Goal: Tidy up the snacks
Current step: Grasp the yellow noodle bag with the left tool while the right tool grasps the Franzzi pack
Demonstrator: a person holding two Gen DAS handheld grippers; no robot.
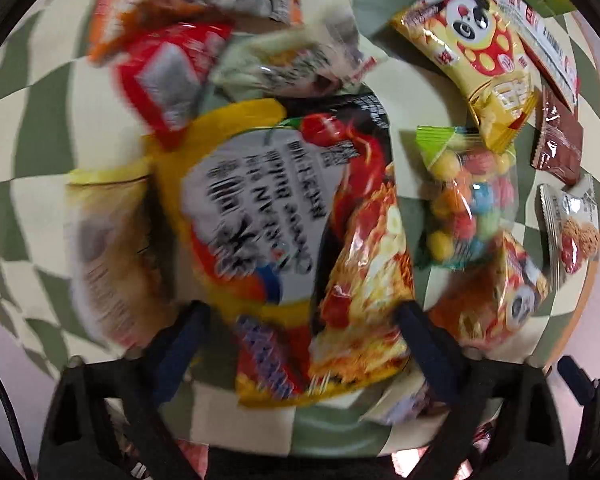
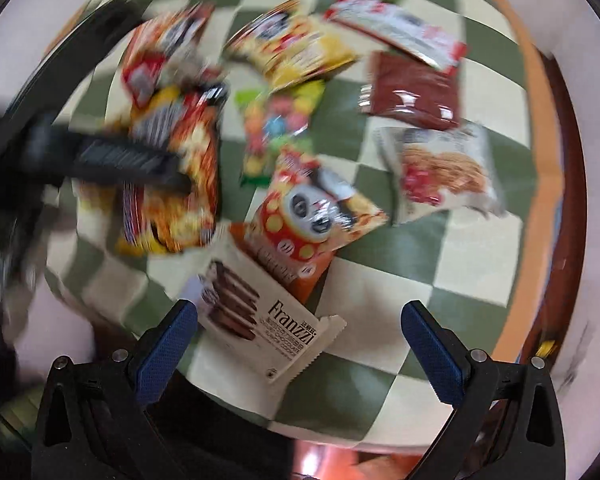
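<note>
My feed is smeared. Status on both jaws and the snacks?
Left gripper open over big chili bag. Right gripper open above Franzzi cookie pack. Nothing held; snacks overlap.

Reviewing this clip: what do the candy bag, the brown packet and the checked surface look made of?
Candy bag: clear glossy plastic film; the coloured balls show through. Brown packet: shiny plastic or foil wrap, bright glare, crimped end. Checked surface: matte, probably cloth; blur leaves it open.

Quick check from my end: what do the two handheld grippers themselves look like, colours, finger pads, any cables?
Both grippers match: the left gripper and right gripper have black plastic bodies with triangular cutouts and silver screws. Their fingers carry blue textured pads; the left ones look darker and blurred. A black cable runs along the left view's edge. No sleeve is visible.
</note>
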